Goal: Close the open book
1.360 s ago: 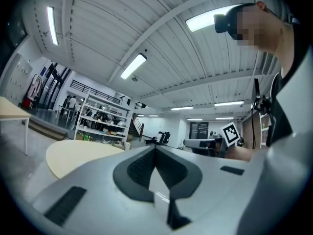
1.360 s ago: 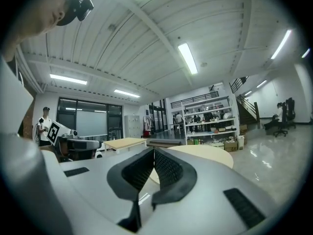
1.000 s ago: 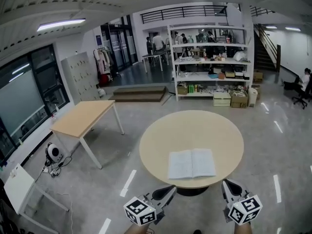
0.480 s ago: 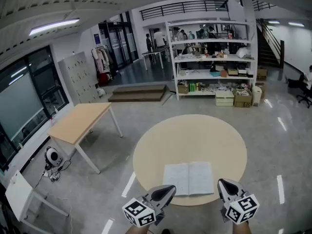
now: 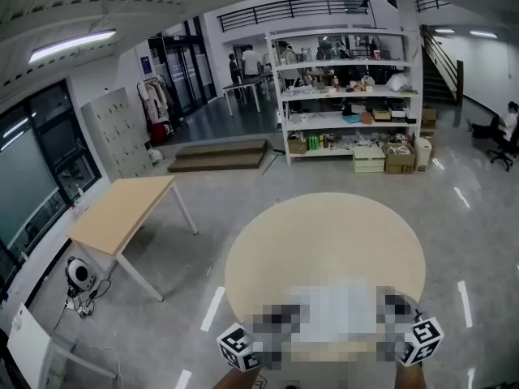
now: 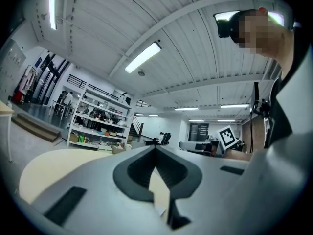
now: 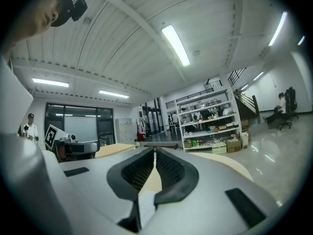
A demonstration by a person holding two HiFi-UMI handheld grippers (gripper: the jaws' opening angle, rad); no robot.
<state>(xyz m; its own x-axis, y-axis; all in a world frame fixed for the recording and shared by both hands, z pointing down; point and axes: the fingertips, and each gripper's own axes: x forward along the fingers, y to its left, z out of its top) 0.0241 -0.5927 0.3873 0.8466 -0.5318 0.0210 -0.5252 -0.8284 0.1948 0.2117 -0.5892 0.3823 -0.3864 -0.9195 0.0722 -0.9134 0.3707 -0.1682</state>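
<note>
Left tongs [image 6: 155, 148] and right tongs [image 7: 155, 152] have come over the round worktop [image 5: 324, 233], clenched, empty; the open book [image 5: 345, 306] is blurred; shelving [image 5: 349, 96] stands beyond.

1. The round table [image 5: 324, 233] has a pale beige top.
2. The rectangular table [image 5: 122, 209] has a light wood top and white legs.
3. The floor [image 5: 243, 185] is glossy grey.
4. The left gripper [image 6: 155, 150] and the right gripper [image 7: 155, 152] are light grey with black pads.
5. The marker cube [image 5: 240, 347] is white with black squares.
</note>
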